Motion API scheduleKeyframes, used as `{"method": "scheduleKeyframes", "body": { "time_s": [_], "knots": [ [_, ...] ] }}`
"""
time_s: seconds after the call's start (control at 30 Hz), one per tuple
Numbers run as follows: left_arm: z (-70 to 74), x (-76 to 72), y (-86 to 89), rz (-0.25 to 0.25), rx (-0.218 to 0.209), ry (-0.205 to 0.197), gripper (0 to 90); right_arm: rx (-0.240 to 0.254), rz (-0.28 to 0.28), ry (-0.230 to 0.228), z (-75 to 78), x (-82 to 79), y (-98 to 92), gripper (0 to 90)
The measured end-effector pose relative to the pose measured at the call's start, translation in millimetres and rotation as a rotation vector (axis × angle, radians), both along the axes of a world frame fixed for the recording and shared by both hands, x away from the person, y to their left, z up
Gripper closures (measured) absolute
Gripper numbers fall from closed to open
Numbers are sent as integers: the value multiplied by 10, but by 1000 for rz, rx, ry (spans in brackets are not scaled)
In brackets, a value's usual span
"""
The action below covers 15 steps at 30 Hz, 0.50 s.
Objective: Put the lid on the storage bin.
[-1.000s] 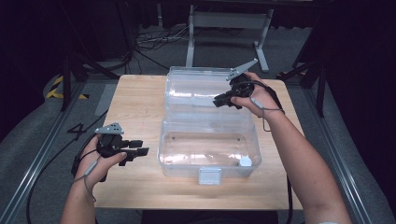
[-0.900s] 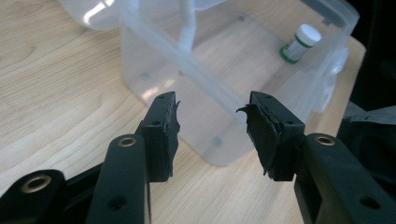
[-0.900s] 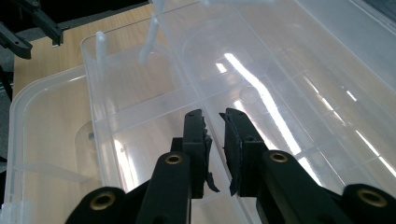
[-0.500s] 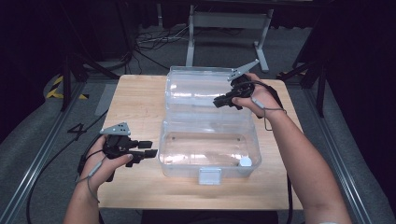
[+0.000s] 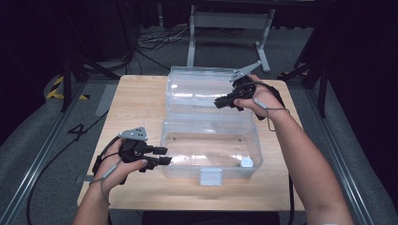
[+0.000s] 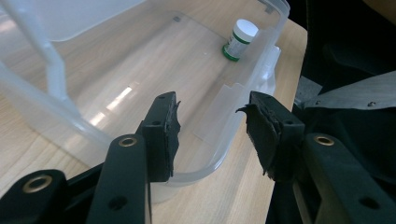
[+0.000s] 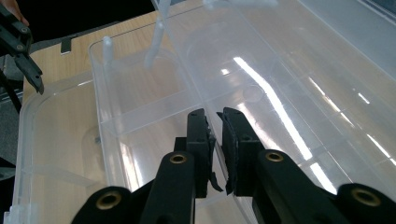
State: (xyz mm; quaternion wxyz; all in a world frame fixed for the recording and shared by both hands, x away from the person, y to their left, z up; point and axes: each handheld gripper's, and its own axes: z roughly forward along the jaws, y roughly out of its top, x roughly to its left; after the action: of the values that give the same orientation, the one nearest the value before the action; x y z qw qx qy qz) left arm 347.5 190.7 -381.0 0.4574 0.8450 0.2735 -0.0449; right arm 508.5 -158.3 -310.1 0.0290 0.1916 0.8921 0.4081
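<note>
Right gripper (image 7: 214,140) jaws, just closing, are clenched on the lid's (image 5: 202,89) thin edge; left gripper (image 5: 162,156) gapes at the clear box's (image 5: 211,145) near wall, gripping nothing. Best swing the lid slowly — box braced. The left gripper view reveals a small bottle (image 6: 240,39) inside, far corner.

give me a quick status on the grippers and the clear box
Left gripper open at clear box rim. Right gripper pinching lid. Bottle inside.
</note>
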Motion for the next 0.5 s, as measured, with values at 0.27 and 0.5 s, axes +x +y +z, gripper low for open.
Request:
{"method": "scheduleKeyframes", "body": {
  "time_s": [0.27, 0.5],
  "knots": [
    [-60, -15, -172, -51, 10, 21, 540, 10, 0, -4, -10, -3, -3, 824],
    [-126, -9, -267, -75, 36, 37, 540, 11, 0, -7, -12, -5, -9, 824]
  ]
}}
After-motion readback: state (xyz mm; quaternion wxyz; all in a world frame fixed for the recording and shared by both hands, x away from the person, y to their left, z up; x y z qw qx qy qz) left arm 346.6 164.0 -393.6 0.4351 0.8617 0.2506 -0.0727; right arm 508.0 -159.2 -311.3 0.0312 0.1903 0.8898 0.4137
